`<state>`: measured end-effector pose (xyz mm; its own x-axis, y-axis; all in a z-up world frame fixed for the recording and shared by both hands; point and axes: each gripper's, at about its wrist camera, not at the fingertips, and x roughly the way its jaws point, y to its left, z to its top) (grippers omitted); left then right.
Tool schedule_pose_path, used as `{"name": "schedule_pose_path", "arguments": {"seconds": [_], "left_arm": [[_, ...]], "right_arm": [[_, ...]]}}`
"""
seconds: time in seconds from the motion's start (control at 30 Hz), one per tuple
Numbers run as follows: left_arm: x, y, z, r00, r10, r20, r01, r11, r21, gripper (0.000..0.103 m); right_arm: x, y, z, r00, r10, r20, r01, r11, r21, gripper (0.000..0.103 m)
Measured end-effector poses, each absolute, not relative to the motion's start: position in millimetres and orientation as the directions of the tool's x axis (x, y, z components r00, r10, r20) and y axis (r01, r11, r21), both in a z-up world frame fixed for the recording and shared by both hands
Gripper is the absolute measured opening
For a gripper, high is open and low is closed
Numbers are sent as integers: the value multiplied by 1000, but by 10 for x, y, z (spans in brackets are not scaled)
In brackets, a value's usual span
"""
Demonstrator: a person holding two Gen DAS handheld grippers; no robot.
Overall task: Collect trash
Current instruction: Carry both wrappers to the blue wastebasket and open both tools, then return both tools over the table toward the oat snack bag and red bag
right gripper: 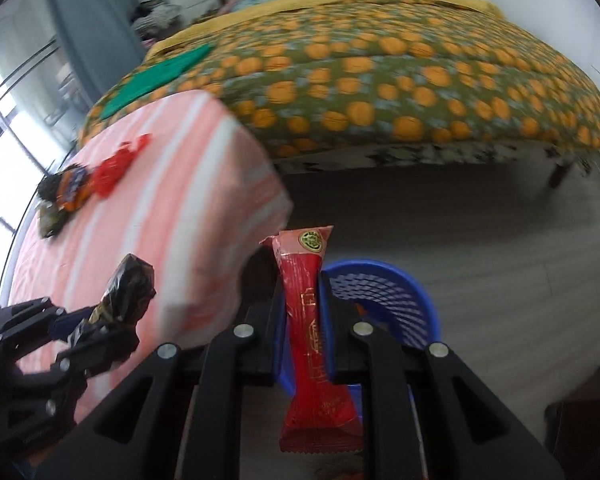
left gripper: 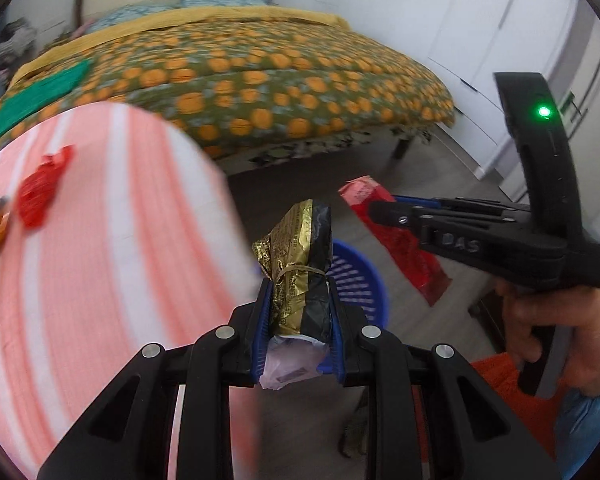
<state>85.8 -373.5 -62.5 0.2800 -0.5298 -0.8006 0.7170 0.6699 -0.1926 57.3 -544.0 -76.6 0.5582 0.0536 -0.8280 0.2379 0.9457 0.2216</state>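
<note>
Step in hand: carrying two pieces of trash from the bed to the bin.

The left gripper (left gripper: 298,308) has its jaws pinched on a crumpled gold-and-black foil packet bound with a rubber band (left gripper: 300,268), a scrap of white plastic showing at its base. The right gripper (right gripper: 303,320) has its jaws pinched mid-length on a long red plastic snack wrapper (right gripper: 305,312).

The round blue plastic slotted basket (right gripper: 383,300) stands on the grey floor, just beyond and below both sets of fingertips.

More litter lies on the pink-and-white striped bedspread (left gripper: 100,260): a crumpled red wrapper (left gripper: 40,188) and an orange-and-blue wrapper (right gripper: 70,188).

Next move, as judged: bring each held piece over the basket's mouth, then spread the jaws so it drops inside, not onto the rim.
</note>
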Motion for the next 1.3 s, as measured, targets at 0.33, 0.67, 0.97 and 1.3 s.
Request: {"name": "schedule_pose_path", "arguments": {"seconds": [0.33,0.67,0.97,1.3], "left_arm": [[717,-4513,-1175,207,-495,-844,722,660,-210,25],[917,-4862,-1605,196,-455,-869,703,682,-199,27],[967,-4932,-1758,184,-443,-877,705,681,-196,60],[727,-4441,-1194,235,-540,-808,717,658,-231,73]], "right_arm": [[404,-6107,-1256,537,38,-843,369,888,275,15],[468,-6427,-1658,509,92,-856,415,845,337,15],[477,-6582,-1745,520,119,-846,445,808,387,37],[356,-6444,-1356,600,-29,-800,455,834,311,85]]}}
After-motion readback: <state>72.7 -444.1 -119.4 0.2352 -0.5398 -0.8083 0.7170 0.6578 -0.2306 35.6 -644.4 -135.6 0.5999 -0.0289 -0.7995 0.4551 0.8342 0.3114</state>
